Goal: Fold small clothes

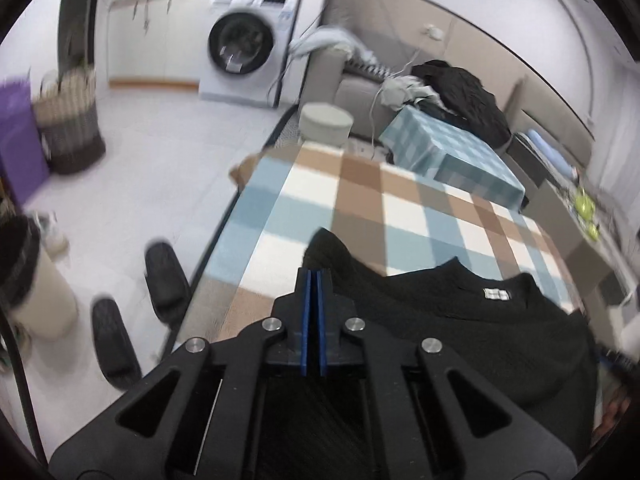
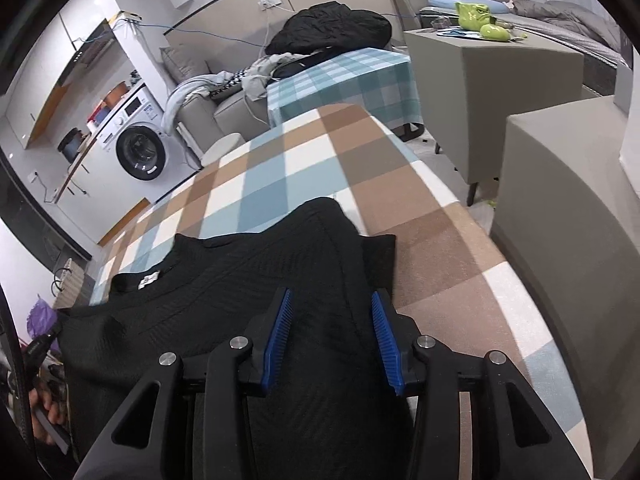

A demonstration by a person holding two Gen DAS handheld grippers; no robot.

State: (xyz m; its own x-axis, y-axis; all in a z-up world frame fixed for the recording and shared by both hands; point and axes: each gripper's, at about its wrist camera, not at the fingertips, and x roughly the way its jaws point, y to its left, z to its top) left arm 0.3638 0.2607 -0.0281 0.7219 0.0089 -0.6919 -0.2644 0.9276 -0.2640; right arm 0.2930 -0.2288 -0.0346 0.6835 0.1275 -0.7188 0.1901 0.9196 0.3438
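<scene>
Left gripper pinched fully shut, beside black top on checked cloth (nothing seen inside). Right gripper partly open above the top, holding nothing.

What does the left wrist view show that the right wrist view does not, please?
Only the left wrist view shows the woven basket, two black slippers on the floor, and the shut left gripper.

Only the right wrist view shows the green toy on the grey cabinet, and the open right gripper.

Both show the black top on the checked tablecloth and the washing machine.
</scene>
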